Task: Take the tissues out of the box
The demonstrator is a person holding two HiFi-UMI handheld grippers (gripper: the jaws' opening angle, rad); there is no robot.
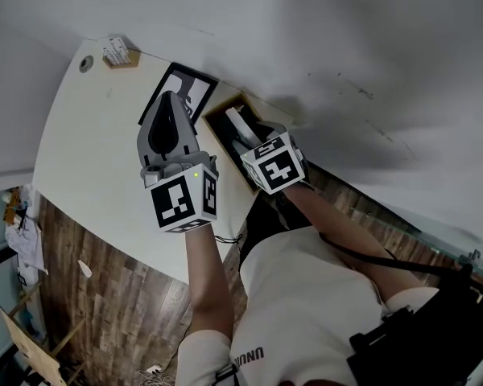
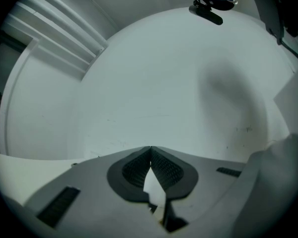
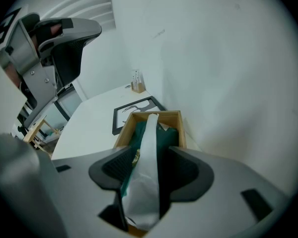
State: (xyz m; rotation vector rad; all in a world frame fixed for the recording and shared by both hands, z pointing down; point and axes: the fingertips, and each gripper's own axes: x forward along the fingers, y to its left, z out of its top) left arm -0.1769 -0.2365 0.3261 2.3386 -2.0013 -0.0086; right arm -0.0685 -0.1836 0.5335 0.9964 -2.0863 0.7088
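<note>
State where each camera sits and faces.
Head view: on the head, facing steeply down at the table; forearms, left gripper, right gripper show.
Left gripper view: on the left gripper, facing the wall; its shut jaws show.
Right gripper view: on the right gripper, facing the box; jaws clamp a tissue.
Shared: head and right gripper views show the box.

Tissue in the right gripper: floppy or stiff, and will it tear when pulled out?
Probably floppy: the tissue runs as a creased strip between the wooden box and the right gripper. Likely light and easy to tear, since it looks thin. The box might lift with it; nothing visibly pins it.
</note>
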